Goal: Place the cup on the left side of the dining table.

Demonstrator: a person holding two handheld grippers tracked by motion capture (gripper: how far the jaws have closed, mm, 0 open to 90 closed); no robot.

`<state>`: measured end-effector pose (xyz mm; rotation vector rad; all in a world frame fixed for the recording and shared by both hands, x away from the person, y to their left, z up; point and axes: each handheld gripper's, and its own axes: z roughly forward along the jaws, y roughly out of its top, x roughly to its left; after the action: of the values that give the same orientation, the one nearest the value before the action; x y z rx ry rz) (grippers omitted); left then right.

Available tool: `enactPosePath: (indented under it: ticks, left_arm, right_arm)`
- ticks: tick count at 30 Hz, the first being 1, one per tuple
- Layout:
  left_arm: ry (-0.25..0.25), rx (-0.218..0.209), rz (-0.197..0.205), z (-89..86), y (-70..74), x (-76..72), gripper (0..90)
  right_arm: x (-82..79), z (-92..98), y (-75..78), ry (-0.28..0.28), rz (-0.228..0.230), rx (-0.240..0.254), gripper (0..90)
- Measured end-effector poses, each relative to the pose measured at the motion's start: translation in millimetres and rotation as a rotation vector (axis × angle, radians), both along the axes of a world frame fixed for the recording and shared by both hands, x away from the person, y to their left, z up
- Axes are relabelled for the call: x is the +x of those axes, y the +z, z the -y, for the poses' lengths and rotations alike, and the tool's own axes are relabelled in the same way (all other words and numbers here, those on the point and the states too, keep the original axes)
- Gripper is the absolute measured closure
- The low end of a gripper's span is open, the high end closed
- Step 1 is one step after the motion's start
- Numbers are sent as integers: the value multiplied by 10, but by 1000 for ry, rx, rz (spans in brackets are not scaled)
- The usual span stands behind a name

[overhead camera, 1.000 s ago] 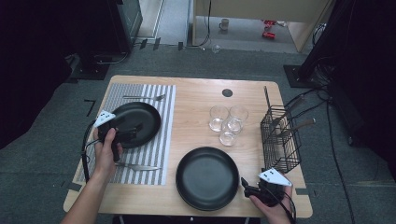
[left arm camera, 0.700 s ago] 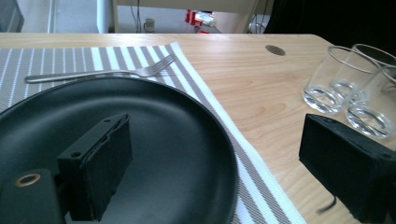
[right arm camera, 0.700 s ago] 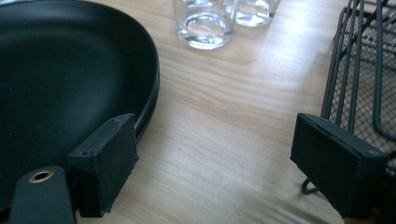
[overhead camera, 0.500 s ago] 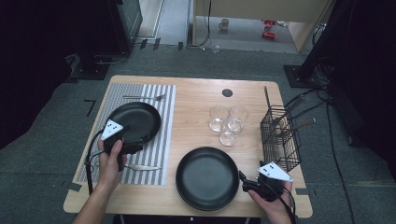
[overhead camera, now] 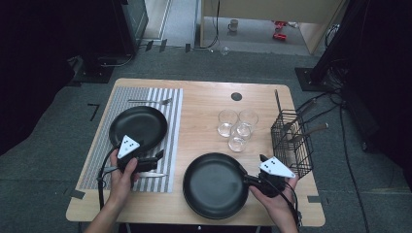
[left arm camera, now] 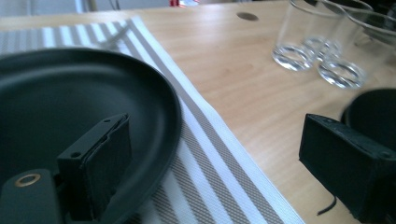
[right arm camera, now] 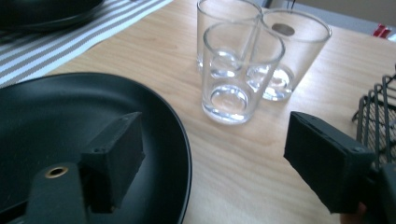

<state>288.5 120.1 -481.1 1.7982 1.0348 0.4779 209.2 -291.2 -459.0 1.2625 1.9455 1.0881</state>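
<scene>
Two black pans: I am straddling their rims, both tools open.
Left tool (overhead camera: 156, 159) over placemat pan (left arm camera: 70, 107); right tool (overhead camera: 252, 180) over near pan (right arm camera: 56, 126). Stiff, heavy, slick; I am taking the rims.

Three clear glasses (overhead camera: 237, 127) stand clustered on the wooden tabletop (overhead camera: 204, 104). A wire basket (overhead camera: 290, 142) holding utensils sits at its right edge. A fork (overhead camera: 149, 101) and a knife (overhead camera: 151, 174) lie on the striped mat (overhead camera: 172, 121).

left hand-held gripper (overhead camera: 154, 159): black, grey three-cornered dotted plate, black cable; right hand-held gripper (overhead camera: 253, 177): same; square black jaws
</scene>
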Motion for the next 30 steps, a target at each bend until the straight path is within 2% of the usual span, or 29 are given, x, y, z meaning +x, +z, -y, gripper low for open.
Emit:
enactPosePath:
  ticks: [4,6,12,16,20,30]
  left_arm:
    - [-6,10,-5,64,-47,-72,96]
    - [-15,8,-2,80,-46,-108,96]
    - [-55,59,19,139,-110,-228,96]
    - [-66,58,11,163,-149,-231,97]
    - [-67,59,2,165,-178,-225,96]
    - [-67,58,-10,152,-209,-201,96]
  right_arm:
    - [108,-51,21,8,6,-3,241]
    - [162,-67,30,7,15,-2,299]
    - [332,-84,54,8,24,4,415]
    - [451,-111,70,6,29,13,454]
    - [585,-127,79,1,7,38,496]
    - [838,-233,15,4,-22,17,559]
